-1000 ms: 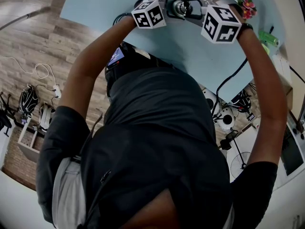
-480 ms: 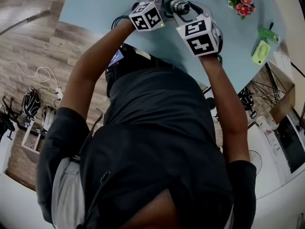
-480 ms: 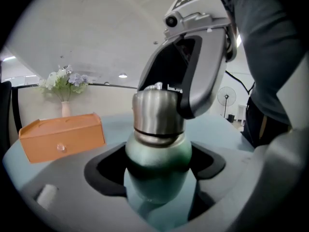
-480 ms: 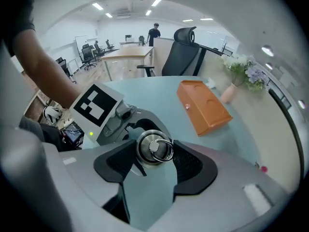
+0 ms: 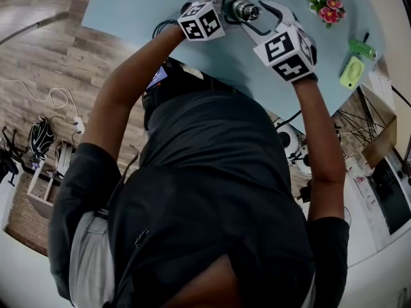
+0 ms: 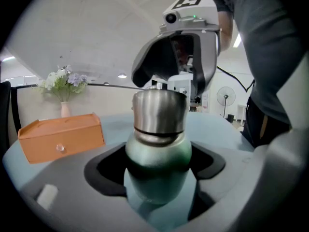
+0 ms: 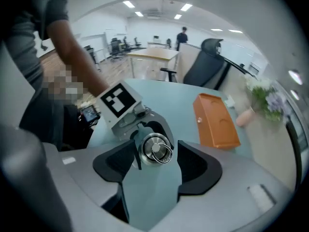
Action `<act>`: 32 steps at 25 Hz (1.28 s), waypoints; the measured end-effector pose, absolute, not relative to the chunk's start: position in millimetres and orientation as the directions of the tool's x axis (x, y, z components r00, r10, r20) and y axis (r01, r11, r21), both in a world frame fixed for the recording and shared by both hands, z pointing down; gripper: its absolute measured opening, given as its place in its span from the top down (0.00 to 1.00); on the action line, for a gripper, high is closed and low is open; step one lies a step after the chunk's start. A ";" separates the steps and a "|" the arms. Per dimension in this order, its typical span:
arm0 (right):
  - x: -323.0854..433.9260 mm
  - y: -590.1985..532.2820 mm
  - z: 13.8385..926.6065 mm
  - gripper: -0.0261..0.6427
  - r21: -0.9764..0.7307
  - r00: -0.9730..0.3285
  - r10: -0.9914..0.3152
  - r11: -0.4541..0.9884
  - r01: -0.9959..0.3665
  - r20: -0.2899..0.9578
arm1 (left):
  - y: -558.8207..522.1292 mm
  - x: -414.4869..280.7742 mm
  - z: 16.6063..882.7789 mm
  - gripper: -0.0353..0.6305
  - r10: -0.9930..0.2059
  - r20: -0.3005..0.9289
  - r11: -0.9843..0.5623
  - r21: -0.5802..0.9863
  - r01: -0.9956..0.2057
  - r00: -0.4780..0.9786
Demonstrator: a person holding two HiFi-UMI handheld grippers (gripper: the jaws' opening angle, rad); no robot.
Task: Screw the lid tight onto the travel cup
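The travel cup (image 6: 158, 153), green with a steel lid (image 6: 159, 111) seated on its neck, is held upright above the light blue table (image 5: 141, 5). The left gripper (image 6: 158, 167) has its jaws clamped on the cup's green body. The right gripper (image 7: 157, 161) faces the lid end-on, its jaws spread wide to either side of the lid with a gap on each side. An orange box (image 7: 216, 120) lies on the table beyond, near a vase of flowers (image 6: 63, 83).
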State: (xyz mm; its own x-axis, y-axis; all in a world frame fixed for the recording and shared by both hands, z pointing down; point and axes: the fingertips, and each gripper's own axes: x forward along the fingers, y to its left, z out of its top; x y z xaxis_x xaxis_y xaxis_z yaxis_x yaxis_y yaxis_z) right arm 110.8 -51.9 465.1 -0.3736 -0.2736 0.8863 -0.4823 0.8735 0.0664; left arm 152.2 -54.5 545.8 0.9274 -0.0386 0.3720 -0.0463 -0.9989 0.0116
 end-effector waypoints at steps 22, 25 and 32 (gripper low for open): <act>105.8 -50.3 479.0 0.62 -0.047 -0.306 0.114 0.975 0.219 0.945 | -55.4 151.2 544.6 0.31 -0.027 0.369 -0.999 0.015 -0.035 0.929; 106.6 -50.7 481.8 0.62 -0.021 -0.304 0.060 0.992 0.127 0.951 | -54.9 150.7 544.6 0.31 -0.027 0.371 -0.999 0.011 -0.033 0.928; 102.8 -55.8 478.1 0.62 0.043 -0.329 -0.189 0.913 -0.405 0.925 | -54.5 148.9 544.1 0.31 -0.064 0.374 -0.997 0.013 -0.074 0.925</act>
State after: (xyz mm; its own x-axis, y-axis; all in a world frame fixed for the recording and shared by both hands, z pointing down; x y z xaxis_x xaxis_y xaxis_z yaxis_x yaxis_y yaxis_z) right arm 102.8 -55.8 478.1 -0.3293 -0.1894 0.9250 -0.4054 0.9131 0.0426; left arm 148.9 -54.5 544.1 0.9250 -0.0640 0.3745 -0.0741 -0.9972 0.0126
